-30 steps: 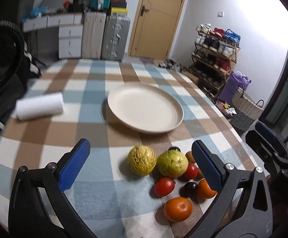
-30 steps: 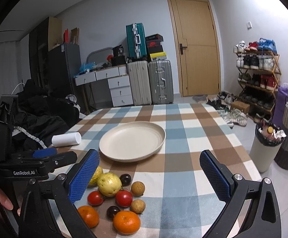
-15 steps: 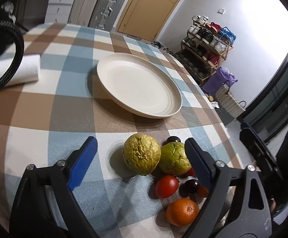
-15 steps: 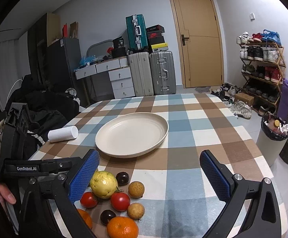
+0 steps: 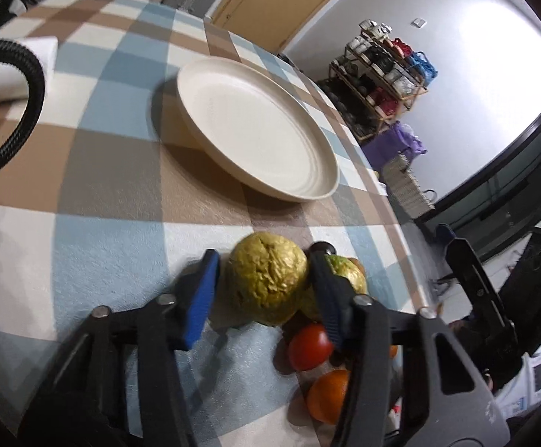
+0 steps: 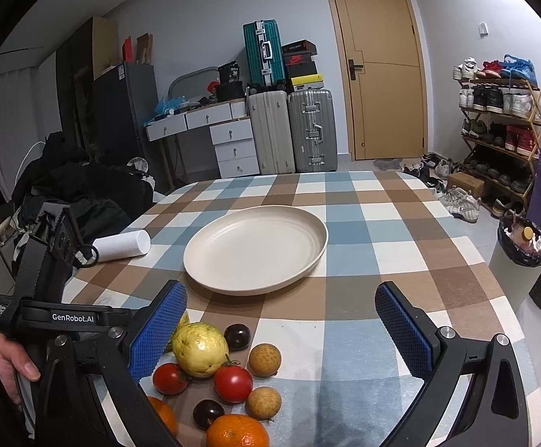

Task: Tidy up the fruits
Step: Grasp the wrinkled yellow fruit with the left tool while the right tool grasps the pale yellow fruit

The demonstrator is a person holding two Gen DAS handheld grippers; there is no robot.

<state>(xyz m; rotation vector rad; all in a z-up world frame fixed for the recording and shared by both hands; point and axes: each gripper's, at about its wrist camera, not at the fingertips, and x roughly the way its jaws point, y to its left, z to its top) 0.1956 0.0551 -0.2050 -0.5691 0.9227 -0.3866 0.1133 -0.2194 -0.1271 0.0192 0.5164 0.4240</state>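
Left wrist view: left tool [image 5: 266, 279] straddled wrinkled yellow fruit [image 5: 267, 283], not clenched; right tool [image 6: 281, 327] spread wide.

Black grippers [image 6: 281, 327], blue pads [image 6: 158, 326], "GenRobot.AI" marking

Plate [image 6: 255, 249]: matt cream, smooth, faintly ridged. Counter [image 6: 382, 260]: checked cloth, matt weave. Wrinkled fruit [image 5: 268, 283]: rough yellow skin. Tomatoes [image 6: 233, 383]: glossy red. Left claw [image 5: 264, 294]: black plastic, blue textured pads [image 5: 199, 298].
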